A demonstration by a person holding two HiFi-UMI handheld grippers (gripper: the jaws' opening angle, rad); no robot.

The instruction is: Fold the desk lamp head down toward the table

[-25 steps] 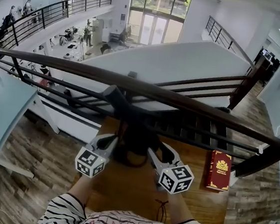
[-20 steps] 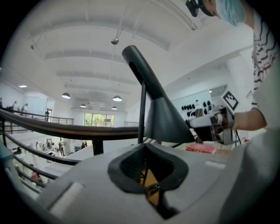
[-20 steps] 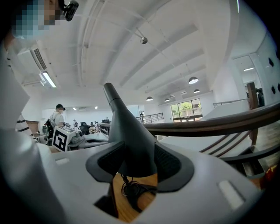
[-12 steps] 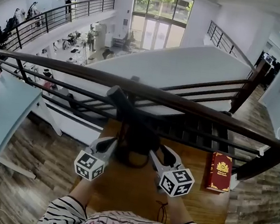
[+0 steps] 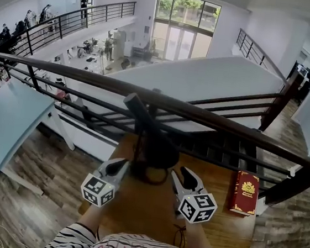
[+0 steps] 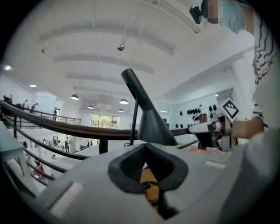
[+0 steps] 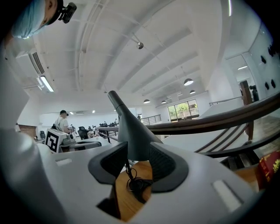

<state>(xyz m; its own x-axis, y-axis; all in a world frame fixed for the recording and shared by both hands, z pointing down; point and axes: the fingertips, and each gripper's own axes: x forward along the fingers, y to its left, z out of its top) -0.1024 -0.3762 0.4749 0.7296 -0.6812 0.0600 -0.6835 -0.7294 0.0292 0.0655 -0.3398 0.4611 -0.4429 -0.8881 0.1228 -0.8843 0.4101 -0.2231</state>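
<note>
Left gripper (image 5: 121, 168) is pinched fully closed and empty, just left of the desk lamp (image 5: 155, 148). Right gripper (image 5: 182, 178) has its jaws partway apart; they have just been closing, with nothing clamped, and the lamp's cone sits beyond the gap. The lamp is matte dark grey, a smooth cone with a slim straight bar slanting up. It stands on the wooden table (image 5: 144, 214) between both grippers, by the dark rounded railing (image 5: 211, 119). A thin black cable (image 7: 133, 181) is coiled at its foot. A red book (image 5: 244, 192) with a gold emblem lies flat at right.

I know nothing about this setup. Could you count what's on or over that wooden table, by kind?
Desk lamp, cord included: 1
Red book: 1
Handheld tools, left tool and right tool: 2
Total: 4
</note>
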